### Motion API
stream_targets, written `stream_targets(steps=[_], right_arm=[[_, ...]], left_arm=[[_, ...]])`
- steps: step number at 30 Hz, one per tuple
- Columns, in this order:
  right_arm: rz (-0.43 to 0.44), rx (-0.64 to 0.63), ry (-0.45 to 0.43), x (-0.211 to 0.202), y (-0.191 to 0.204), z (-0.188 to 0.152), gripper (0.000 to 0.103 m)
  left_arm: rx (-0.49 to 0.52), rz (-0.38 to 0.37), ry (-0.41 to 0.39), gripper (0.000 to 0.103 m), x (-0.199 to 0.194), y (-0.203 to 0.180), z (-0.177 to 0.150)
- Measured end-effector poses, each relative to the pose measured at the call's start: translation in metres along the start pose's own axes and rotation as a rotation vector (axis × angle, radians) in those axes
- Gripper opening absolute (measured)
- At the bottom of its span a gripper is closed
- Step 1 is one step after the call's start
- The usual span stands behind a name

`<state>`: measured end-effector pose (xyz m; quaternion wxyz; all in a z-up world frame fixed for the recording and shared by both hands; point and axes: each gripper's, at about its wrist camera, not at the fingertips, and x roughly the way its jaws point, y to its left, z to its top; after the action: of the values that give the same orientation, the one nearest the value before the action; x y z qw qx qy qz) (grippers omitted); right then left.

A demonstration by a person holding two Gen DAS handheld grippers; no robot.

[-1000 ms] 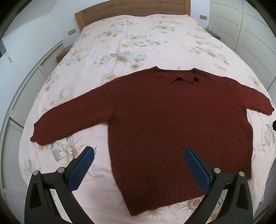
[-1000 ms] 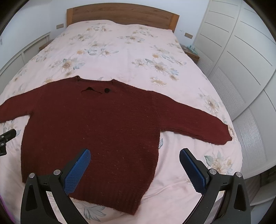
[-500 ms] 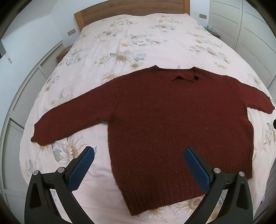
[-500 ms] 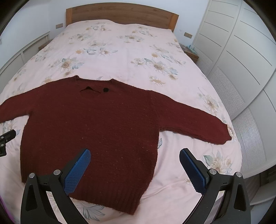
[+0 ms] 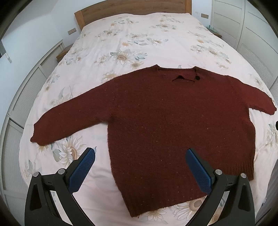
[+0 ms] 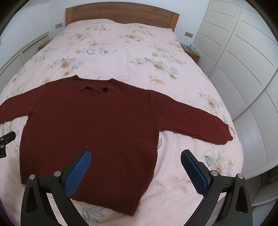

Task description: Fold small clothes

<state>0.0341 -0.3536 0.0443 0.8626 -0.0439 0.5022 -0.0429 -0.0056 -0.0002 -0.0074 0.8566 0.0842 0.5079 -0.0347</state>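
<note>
The bed (image 5: 156, 31), under a pale floral duvet cover, carries a dark red knitted sweater (image 5: 173, 121) spread flat across its foot end, neckline toward the wooden headboard (image 6: 121, 15) and ribbed hem toward the foot edge. Both sleeves lie stretched out, the left sleeve (image 5: 69, 120) reaching toward the bed's left edge and the right sleeve (image 6: 196, 121) toward its right edge. No fold shows yet, so the step in hand is probably the first one: bringing a sleeve across the body. The left gripper (image 5: 140, 166) hovers over the hem's left corner and the right gripper (image 6: 135, 166) over its right side, each with fingers spread wide and holding nothing. A pinch near each cuff, catching both knit layers, should help the sleeve come over without dragging the body askew.
</note>
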Motion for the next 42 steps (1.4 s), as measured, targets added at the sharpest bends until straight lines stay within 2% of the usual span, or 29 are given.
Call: stream_targets(steps=[29,35,42], right_arm=[[-0.005,-0.001,0.011,0.009,-0.001,-0.001,0.103],[-0.028,0.033,0.040,0.031,-0.028,-0.001,0.103],[-0.067,0.110,0.065,0.068,-0.091,0.006,0.103]], left_arm=[[0.013,0.004,-0.002,0.102,0.004,-0.001,-0.001],[0.023,0.040,-0.002,0.102,0.009,-0.001,0.005],[0.032,0.044,-0.009,0.102,0.018,-0.002,0.021]])
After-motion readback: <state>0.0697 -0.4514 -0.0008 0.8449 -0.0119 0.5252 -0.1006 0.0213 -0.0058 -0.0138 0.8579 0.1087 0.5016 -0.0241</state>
